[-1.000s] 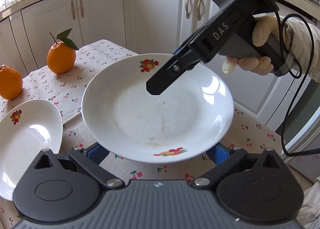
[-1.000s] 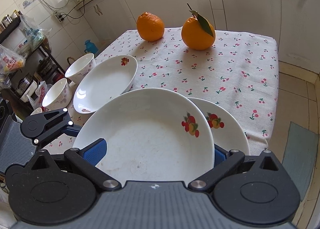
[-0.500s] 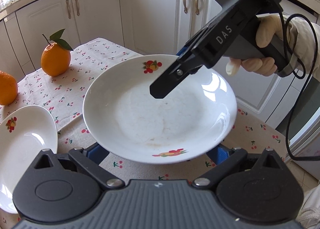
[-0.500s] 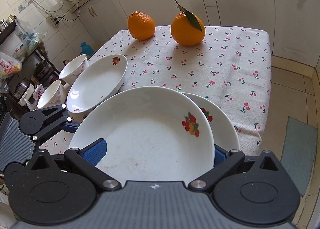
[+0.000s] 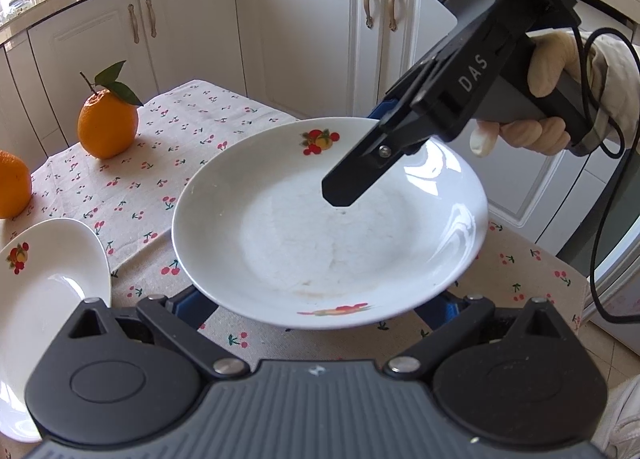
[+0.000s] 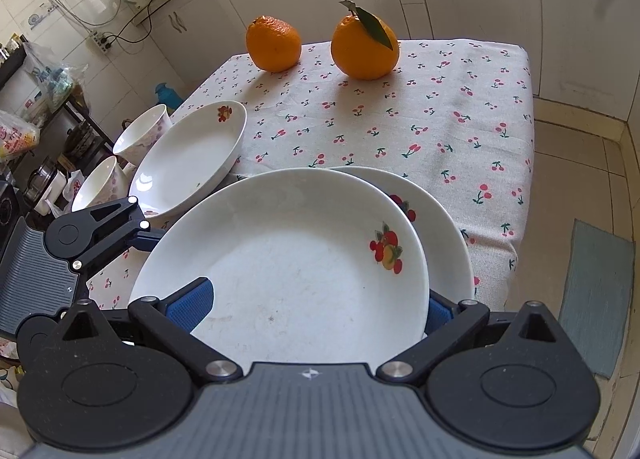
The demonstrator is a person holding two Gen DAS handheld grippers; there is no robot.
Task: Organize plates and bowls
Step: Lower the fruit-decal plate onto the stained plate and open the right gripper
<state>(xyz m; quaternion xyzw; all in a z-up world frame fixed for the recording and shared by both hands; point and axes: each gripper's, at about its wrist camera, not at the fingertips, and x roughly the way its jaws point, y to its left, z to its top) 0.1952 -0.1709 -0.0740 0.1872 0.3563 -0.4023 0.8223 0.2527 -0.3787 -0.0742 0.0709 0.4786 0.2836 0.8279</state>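
Note:
A white round plate (image 5: 328, 227) with fruit prints hangs above the table. My right gripper (image 5: 384, 139) is shut on its far rim, one finger over the inside. In the right wrist view the same plate (image 6: 288, 267) fills the middle, above a second round plate (image 6: 444, 243) lying on the cloth. My left gripper (image 5: 316, 307) is open, its blue pads (image 5: 188, 305) under the plate's near edge. An oval dish (image 6: 188, 155) and two bowls (image 6: 140, 135) (image 6: 98, 183) sit at the left.
Two oranges (image 6: 274, 43) (image 6: 364, 45) stand at the table's far side on the cherry-print cloth (image 6: 440, 107). White cabinets (image 5: 320, 39) lie beyond. The table edge drops to a tiled floor (image 6: 580, 179) at the right.
The held plate has lifted a little and both grippers have shifted with it; the oranges and oval dish have slid in view. The grip is unchanged.

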